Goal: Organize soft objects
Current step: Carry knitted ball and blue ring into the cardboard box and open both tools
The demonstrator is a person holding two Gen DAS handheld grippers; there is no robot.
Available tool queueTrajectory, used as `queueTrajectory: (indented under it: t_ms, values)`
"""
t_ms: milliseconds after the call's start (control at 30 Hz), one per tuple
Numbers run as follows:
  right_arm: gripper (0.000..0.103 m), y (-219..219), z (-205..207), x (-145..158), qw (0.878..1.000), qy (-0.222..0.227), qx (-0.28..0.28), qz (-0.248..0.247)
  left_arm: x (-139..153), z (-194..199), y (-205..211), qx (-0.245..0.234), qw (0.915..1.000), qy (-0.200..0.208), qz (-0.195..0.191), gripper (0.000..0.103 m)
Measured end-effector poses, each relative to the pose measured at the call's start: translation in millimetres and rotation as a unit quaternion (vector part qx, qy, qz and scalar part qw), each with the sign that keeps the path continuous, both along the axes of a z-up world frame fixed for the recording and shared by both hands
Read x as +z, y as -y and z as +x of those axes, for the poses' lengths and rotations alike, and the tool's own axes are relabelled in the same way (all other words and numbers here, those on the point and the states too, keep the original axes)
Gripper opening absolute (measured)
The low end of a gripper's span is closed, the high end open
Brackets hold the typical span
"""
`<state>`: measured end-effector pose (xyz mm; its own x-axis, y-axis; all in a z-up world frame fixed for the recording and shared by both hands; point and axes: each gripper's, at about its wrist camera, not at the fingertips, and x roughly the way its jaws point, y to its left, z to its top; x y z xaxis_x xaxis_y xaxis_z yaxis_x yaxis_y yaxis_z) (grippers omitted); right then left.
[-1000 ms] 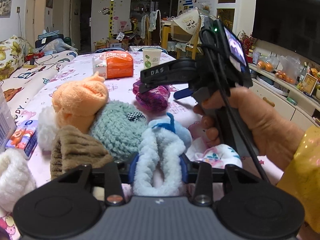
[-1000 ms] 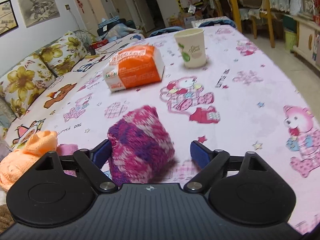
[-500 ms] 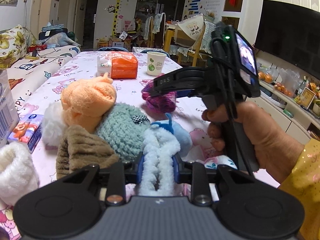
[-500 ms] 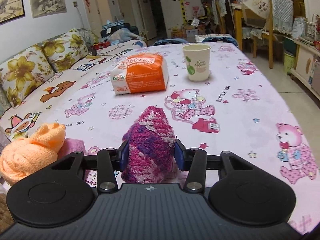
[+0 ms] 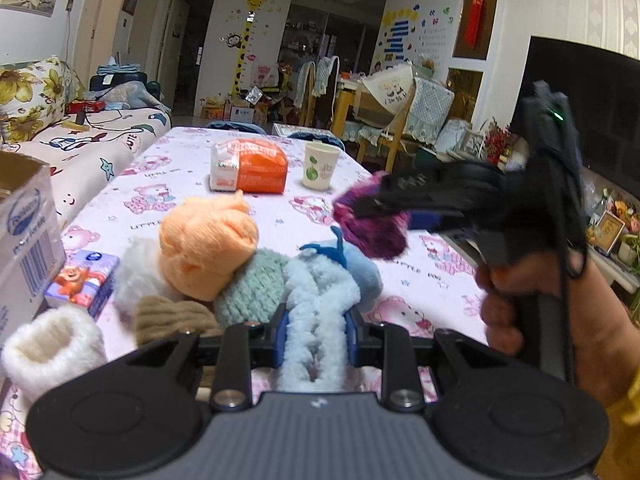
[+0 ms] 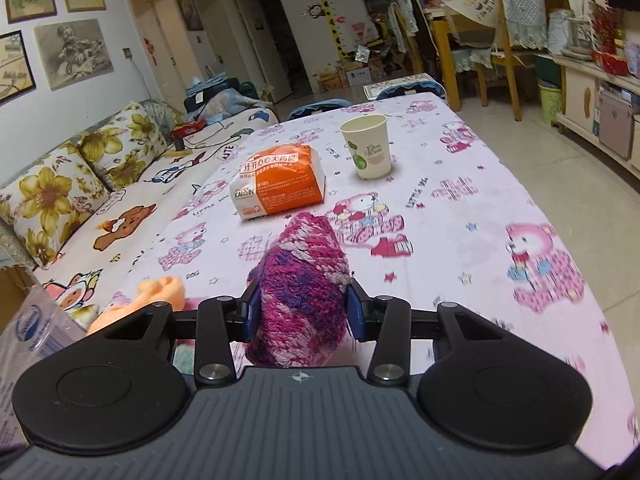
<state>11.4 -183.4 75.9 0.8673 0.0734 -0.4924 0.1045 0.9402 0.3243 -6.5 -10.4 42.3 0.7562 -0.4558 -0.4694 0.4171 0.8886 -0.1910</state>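
We have both tools loaded: our left gripper (image 5: pixel 316 330) is clenched on the pale blue fluffy sock (image 5: pixel 320 300), whose far end lies against the heap of soft things, and our right gripper (image 6: pixel 302 312) is clenched on the magenta and purple knitted sock (image 6: pixel 300 292), which the left wrist view shows lifted off the table (image 6: pixel 460 208), near the pile but apart from it. The step in hand, as we judge it, is carrying each piece away to wherever it belongs. To do it well we should lift the blue sock straight up and slowly, because it leans on the green knitted piece (image 5: pixel 250 284) and the orange knitted piece (image 5: pixel 208 244), and a sideways pull could drag them along or tip the orange one off the top. Both socks are squashy and the blue pads (image 6: pixel 356 312) bite only a narrow band, so we hold the squeeze steady and avoid swinging. The route for the right hand should pass well wide of the paper cup (image 6: pixel 368 146) and the orange packet (image 6: pixel 280 184), which stand further down the table. We cannot tell where the cardboard box (image 5: pixel 24 236) at the left opens, so we look before lowering anything there.
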Motion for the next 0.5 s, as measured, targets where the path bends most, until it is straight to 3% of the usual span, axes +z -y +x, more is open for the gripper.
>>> queueTrajectory:
  t_ms: [500]
  values:
    - [0.052,-31,-51,10,1.0,0.001,-0.017,0.012,14,0,-37,0.033,0.9988,0.019,-0.03,0.026]
